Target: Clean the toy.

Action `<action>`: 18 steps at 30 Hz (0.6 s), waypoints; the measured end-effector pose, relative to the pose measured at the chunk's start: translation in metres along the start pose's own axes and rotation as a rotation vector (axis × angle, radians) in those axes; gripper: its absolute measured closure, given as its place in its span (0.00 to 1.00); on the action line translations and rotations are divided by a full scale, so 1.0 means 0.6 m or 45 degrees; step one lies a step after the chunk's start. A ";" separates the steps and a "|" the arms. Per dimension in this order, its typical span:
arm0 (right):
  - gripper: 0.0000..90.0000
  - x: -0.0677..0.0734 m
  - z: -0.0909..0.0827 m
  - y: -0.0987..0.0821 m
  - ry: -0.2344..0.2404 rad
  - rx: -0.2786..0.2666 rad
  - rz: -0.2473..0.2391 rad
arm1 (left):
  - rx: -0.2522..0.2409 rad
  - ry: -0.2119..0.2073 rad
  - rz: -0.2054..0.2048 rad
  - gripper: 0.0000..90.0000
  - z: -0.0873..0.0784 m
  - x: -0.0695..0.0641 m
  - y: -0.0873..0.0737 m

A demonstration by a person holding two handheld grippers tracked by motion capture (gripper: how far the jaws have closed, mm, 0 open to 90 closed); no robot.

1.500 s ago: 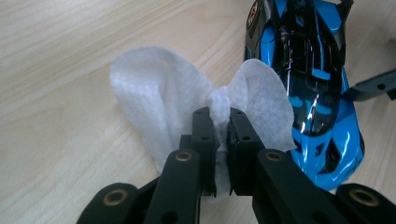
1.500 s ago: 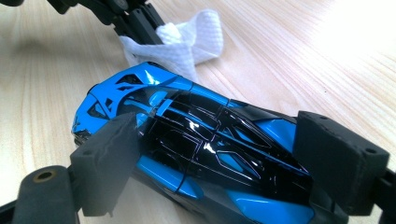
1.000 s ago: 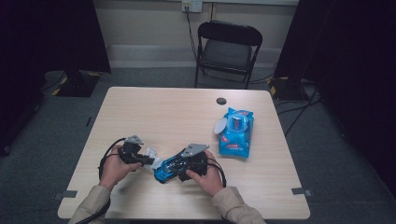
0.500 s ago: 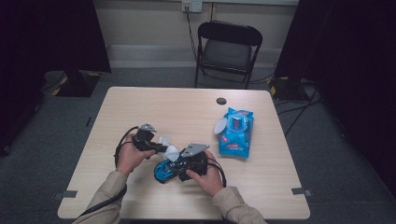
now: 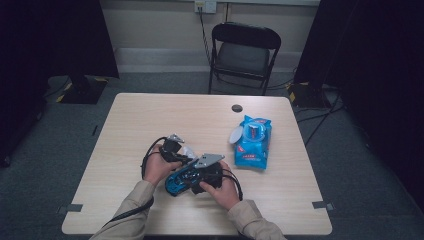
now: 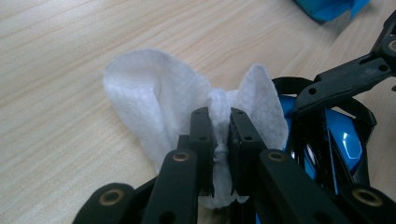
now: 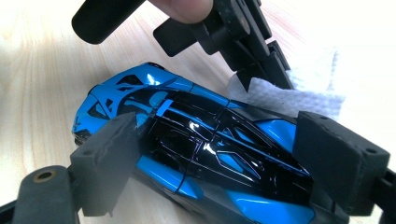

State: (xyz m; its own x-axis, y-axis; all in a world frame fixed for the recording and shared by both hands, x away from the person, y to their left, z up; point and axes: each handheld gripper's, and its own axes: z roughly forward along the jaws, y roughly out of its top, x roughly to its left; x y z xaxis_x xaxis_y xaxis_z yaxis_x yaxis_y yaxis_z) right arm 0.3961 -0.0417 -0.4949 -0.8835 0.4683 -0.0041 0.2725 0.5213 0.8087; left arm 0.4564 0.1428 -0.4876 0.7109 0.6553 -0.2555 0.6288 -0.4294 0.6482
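A glossy blue and black toy car (image 7: 196, 140) sits between the foam pads of my right gripper (image 7: 224, 154), which is shut on its two sides. In the high view that gripper (image 5: 187, 181) holds the car (image 5: 175, 185) low over the near middle of the table. My left gripper (image 6: 219, 121) is shut on a crumpled white wipe (image 6: 154, 93). The wipe (image 7: 303, 98) touches the car's far end, right beside the left gripper (image 7: 254, 70). From above, the left gripper (image 5: 181, 152) and wipe (image 5: 189, 151) lie just behind the right gripper.
A blue pack of wipes (image 5: 252, 141) with its white lid flipped up lies on the right of the wooden table (image 5: 150, 115). A small black round disc (image 5: 237, 108) sits near the far edge. A black folding chair (image 5: 242, 55) stands beyond the table.
My left gripper has carried the wipe to the right across the table, up against the car. The right gripper and the car have stayed where they were.
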 end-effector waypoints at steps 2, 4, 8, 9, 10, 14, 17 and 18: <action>0.16 0.000 0.000 0.000 0.000 0.000 0.000 | -0.007 0.002 0.002 0.90 0.001 -0.001 -0.001; 0.16 0.000 0.000 0.000 -0.001 0.000 0.000 | -0.004 0.001 0.007 0.91 0.000 -0.001 -0.002; 0.16 0.000 -0.001 -0.001 -0.004 -0.002 0.001 | 0.021 0.007 0.039 0.92 -0.006 -0.003 -0.004; 0.16 0.000 -0.001 -0.001 -0.003 -0.001 0.001 | 0.039 0.010 0.049 0.92 -0.010 -0.002 -0.005; 0.16 0.000 -0.001 -0.001 -0.003 -0.001 0.001 | 0.041 0.005 0.048 0.92 -0.012 -0.001 -0.007; 0.16 0.000 -0.001 -0.001 -0.004 -0.002 0.002 | 0.070 0.009 0.054 0.92 -0.028 0.004 -0.018; 0.16 0.000 -0.001 -0.001 -0.005 -0.001 0.002 | 0.079 0.007 0.058 0.92 -0.040 0.006 -0.029; 0.16 0.000 -0.001 -0.001 -0.006 0.000 0.002 | 0.087 0.006 0.063 0.92 -0.045 0.008 -0.034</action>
State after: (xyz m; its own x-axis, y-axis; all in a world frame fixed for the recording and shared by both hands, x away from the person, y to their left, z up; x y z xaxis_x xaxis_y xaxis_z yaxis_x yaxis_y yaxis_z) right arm 0.3960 -0.0423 -0.4949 -0.8814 0.4723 -0.0054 0.2739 0.5204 0.8088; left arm 0.4383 0.1716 -0.4826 0.7401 0.6350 -0.2213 0.6134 -0.5025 0.6093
